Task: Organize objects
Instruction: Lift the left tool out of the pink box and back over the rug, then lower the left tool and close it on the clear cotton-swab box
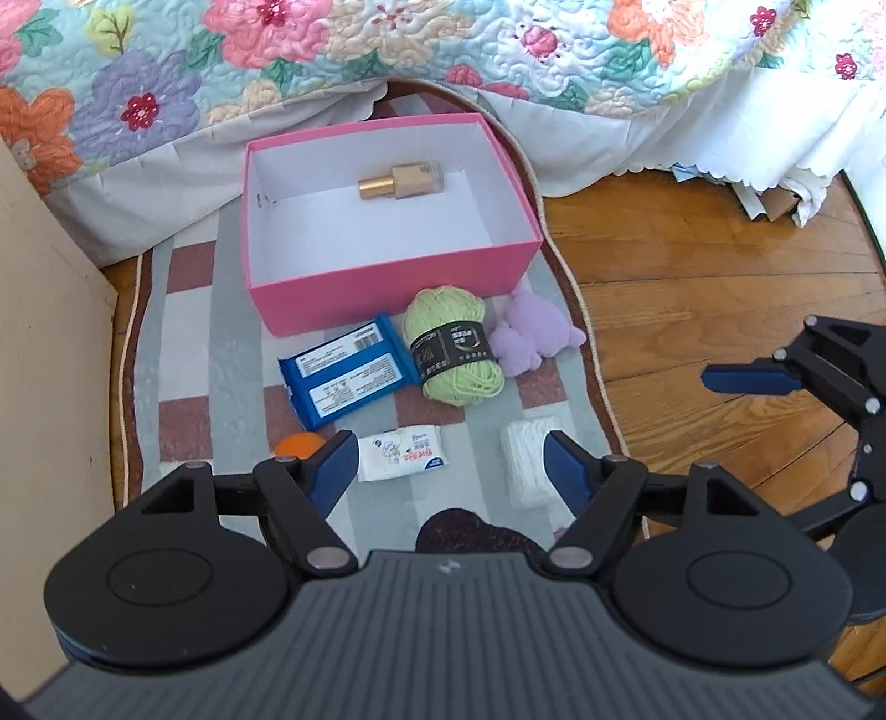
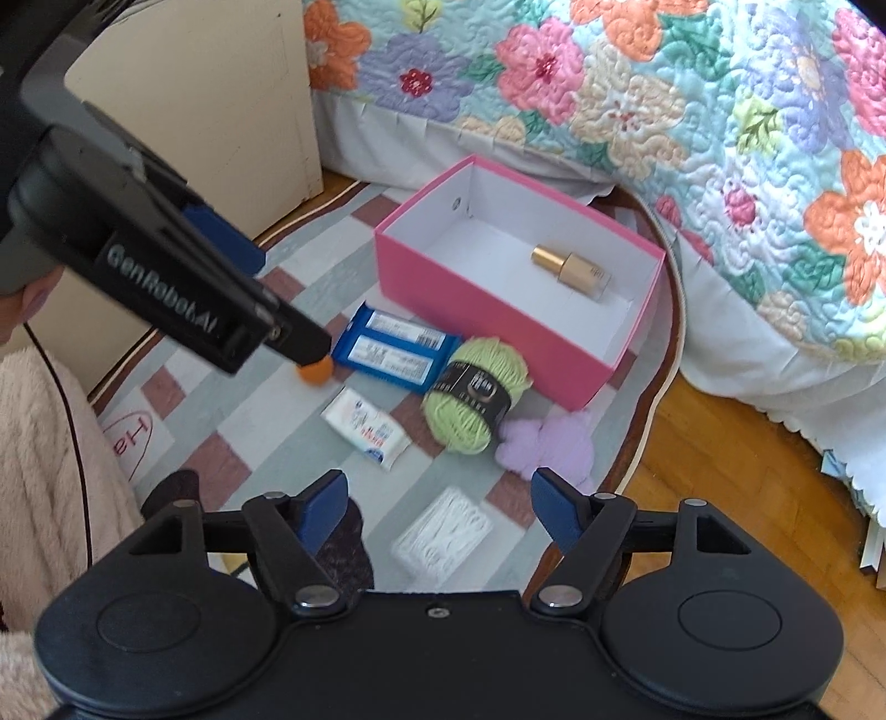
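A pink box [image 1: 387, 288] [image 2: 470, 310] stands open on the rug with a gold-capped bottle [image 1: 404, 180] [image 2: 573, 268] lying inside. In front of it lie a blue pack [image 1: 349, 376] [image 2: 396, 351], a green yarn ball [image 1: 454, 349] [image 2: 476, 396], a purple plush [image 1: 534, 338] [image 2: 548, 443], a white tissue pack [image 1: 401, 451] [image 2: 368, 429], an orange ball [image 1: 296, 443] [image 2: 315, 371] and a white pad pack [image 1: 523, 459] [image 2: 443, 534]. My left gripper [image 1: 448, 451] hovers open above the tissue pack, holding nothing. My right gripper [image 2: 437, 479] is open and empty above the pad pack.
A dark maroon cloth [image 1: 470, 529] [image 2: 343, 548] lies nearest on the checked rug [image 1: 188, 354]. The bed with its floral quilt [image 1: 443, 50] rises behind the box. A beige cabinet [image 1: 44, 310] stands to the left, wood floor [image 1: 692, 266] to the right. A fluffy sleeve [image 2: 50, 459] shows at left.
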`<state>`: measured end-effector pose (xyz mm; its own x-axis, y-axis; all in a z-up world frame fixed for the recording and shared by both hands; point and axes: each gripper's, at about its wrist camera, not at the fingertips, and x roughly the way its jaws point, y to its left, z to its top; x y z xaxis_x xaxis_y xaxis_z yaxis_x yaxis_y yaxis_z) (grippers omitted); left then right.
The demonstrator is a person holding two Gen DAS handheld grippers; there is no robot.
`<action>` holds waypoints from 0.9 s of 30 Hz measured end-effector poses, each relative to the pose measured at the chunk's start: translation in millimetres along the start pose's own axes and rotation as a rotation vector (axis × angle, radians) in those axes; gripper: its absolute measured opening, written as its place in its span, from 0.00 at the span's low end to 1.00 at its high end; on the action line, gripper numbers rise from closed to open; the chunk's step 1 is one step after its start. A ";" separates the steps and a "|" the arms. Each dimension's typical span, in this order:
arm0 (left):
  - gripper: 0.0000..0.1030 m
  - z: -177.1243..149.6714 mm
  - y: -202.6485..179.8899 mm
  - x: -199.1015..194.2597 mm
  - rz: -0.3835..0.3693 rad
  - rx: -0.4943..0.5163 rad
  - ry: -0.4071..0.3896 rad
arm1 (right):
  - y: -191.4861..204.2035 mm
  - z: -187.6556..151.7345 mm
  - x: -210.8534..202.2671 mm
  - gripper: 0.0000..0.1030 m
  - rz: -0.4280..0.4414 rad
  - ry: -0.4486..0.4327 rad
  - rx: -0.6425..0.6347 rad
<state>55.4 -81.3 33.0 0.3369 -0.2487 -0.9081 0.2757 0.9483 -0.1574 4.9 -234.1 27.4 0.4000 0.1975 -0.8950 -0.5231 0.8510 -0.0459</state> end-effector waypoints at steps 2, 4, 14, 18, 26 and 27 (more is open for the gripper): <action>0.71 -4.6 0.5 1.2 0.010 0.000 0.004 | 1.6 -5.4 0.8 0.75 0.009 0.007 -0.001; 0.72 -9.0 0.8 3.4 0.011 0.003 0.011 | 2.9 -10.3 1.9 0.75 0.017 0.013 0.000; 0.72 -37.3 -5.0 26.2 0.044 0.047 0.090 | 10.8 -38.8 11.0 0.76 0.053 0.050 0.025; 0.72 -46.9 -9.6 34.3 0.027 0.062 0.102 | 12.1 -47.2 16.9 0.76 0.061 0.058 0.036; 0.72 -60.2 -19.7 57.1 0.016 0.082 0.066 | 12.5 -63.4 40.2 0.76 0.055 0.045 0.039; 0.72 -61.3 -19.7 61.4 0.007 0.077 0.067 | 12.3 -65.8 44.0 0.76 0.061 0.040 0.042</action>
<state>15.4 -103.1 -43.4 0.2786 -0.2257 -0.9335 0.3431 0.9313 -0.1227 -33.5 -246.9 -41.8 0.3376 0.2305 -0.9126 -0.5131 0.8579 0.0269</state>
